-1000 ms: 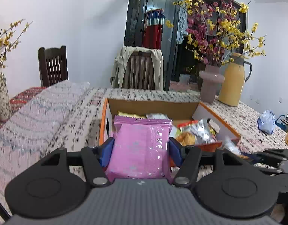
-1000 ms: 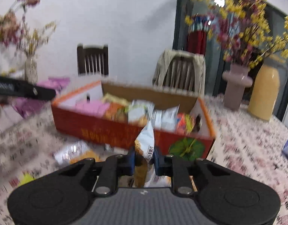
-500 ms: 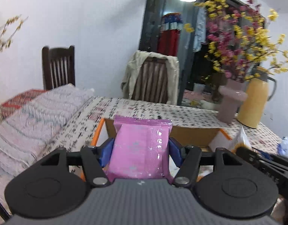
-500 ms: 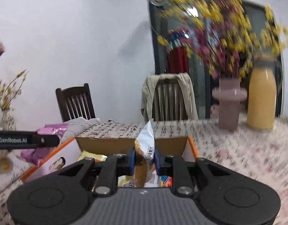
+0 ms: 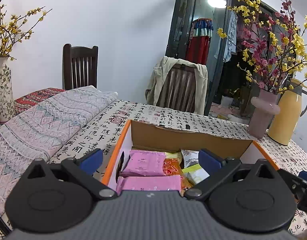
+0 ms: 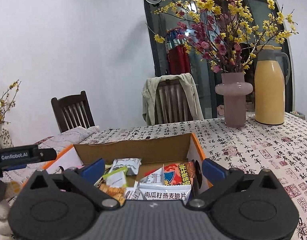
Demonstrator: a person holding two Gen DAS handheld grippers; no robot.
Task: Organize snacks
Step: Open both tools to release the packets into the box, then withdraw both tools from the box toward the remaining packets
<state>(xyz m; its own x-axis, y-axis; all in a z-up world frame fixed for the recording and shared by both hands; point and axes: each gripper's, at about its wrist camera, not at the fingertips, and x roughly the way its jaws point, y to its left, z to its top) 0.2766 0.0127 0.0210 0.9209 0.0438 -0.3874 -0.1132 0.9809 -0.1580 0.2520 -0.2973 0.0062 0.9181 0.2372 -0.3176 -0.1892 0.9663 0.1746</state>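
An orange cardboard box [image 5: 121,136] sits on the table and holds several snack packets. My left gripper [image 5: 150,157] is open and empty above the box's left end, over two pink packets [image 5: 146,161]. My right gripper [image 6: 153,167] is open and empty above the box's [image 6: 198,146] right end. Under it lie a white packet with black lettering [image 6: 164,193], a red packet [image 6: 179,172] and a green-white one [image 6: 116,178]. The left gripper's body shows at the left edge of the right wrist view [image 6: 23,156].
A pink vase [image 6: 233,98] with flowering branches and a yellow thermos jug [image 6: 269,92] stand behind the box to the right. A folded patterned cloth [image 5: 43,124] lies left of the box. Two wooden chairs [image 5: 80,66] stand behind the table. A floral vase [image 5: 2,92] is far left.
Both grippers opened over the box. The pink packet dropped from the left gripper into the box's left end; the right gripper's snack packet dropped into the right end.
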